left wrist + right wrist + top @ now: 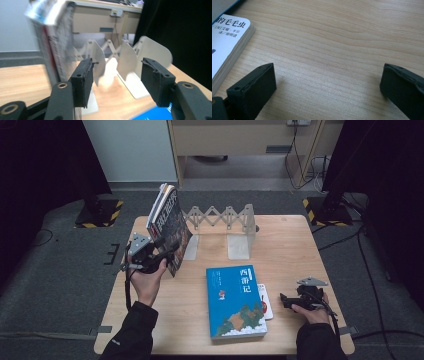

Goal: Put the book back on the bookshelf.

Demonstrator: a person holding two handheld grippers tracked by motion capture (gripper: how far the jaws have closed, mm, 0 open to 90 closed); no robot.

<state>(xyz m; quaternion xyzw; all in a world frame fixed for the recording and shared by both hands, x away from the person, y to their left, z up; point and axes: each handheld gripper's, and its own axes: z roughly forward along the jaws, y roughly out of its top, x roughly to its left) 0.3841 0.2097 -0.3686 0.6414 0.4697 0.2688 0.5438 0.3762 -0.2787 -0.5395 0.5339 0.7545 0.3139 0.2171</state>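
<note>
A dark-covered book (168, 226) stands tilted at the table's back left, leaning at the left end of a white expanding book rack (225, 217). My left gripper (167, 259) sits just beside its lower front edge, jaws apart. In the left gripper view the book (56, 40) rises left of the left jaw, and the left gripper (116, 72) has nothing between its pads; the rack plates (130, 65) are beyond. A blue book (236, 300) lies flat at the front centre over a small white book (266, 302). My right gripper (287, 301) rests open on the wood right of them, and the right gripper (327, 75) frames bare wood near the white book (227, 37).
The wooden table (290, 245) has bare room at its right and front left. Black stands with striped bases (97, 212) (325, 207) flank the far corners, and cables (370, 270) trail over the grey floor at the right. A desk stands behind.
</note>
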